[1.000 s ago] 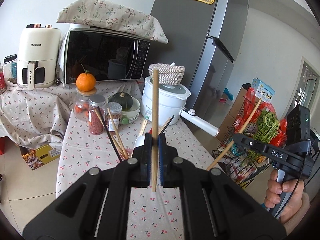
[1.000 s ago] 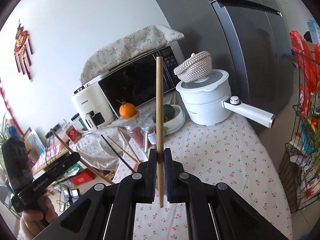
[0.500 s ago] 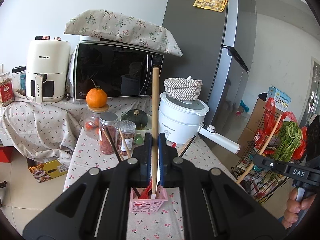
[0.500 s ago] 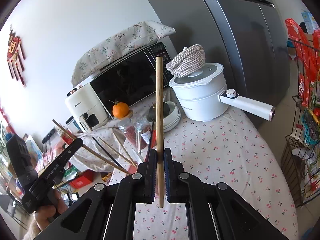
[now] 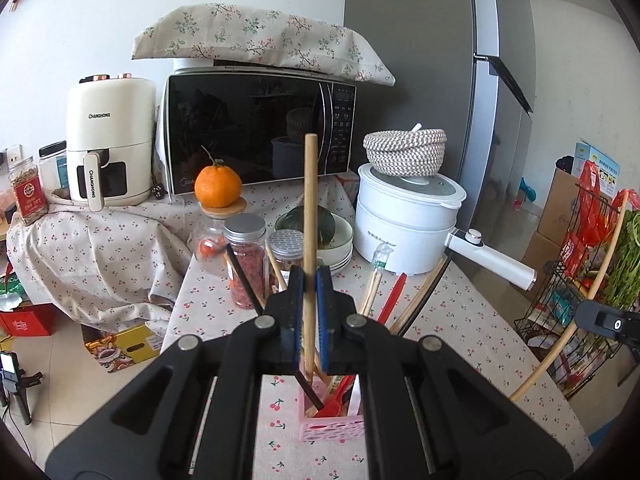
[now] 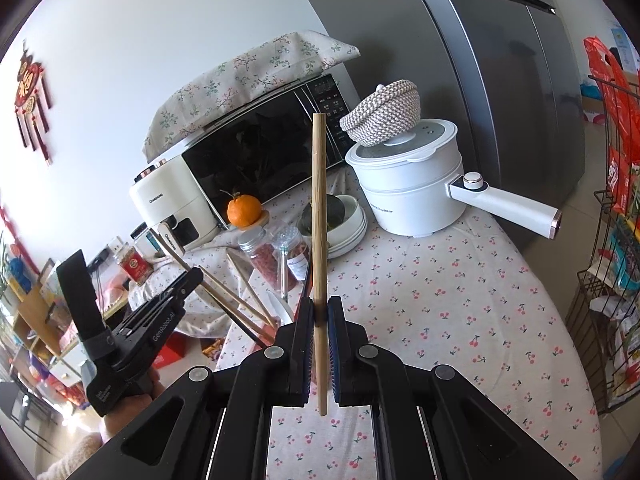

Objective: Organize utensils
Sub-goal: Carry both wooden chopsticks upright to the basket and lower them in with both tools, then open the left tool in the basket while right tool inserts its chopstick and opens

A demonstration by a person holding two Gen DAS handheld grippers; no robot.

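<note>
My left gripper (image 5: pixel 309 276) is shut on an upright wooden chopstick (image 5: pixel 309 208) whose lower end reaches into the pink utensil holder (image 5: pixel 332 426) just below. The holder has several chopsticks and a red utensil (image 5: pixel 394 296) leaning in it. My right gripper (image 6: pixel 319 308) is shut on a second wooden chopstick (image 6: pixel 319 220), held upright above the cherry-print tablecloth (image 6: pixel 440 312). The left gripper also shows in the right wrist view (image 6: pixel 188 280) at lower left, and the right gripper shows at the right edge of the left wrist view (image 5: pixel 608 320).
Behind the holder stand spice jars (image 5: pixel 246 256), a jar topped with an orange (image 5: pixel 218 188), stacked bowls with a squash (image 5: pixel 332 236), a white electric pot (image 5: pixel 408 224) with a long handle, a microwave (image 5: pixel 260 136) and an air fryer (image 5: pixel 108 140). A wire rack (image 5: pixel 580 280) stands at right.
My left gripper has lowered its chopstick so its lower end is now inside the pink holder. My right gripper has shifted slightly, its chopstick still upright.
</note>
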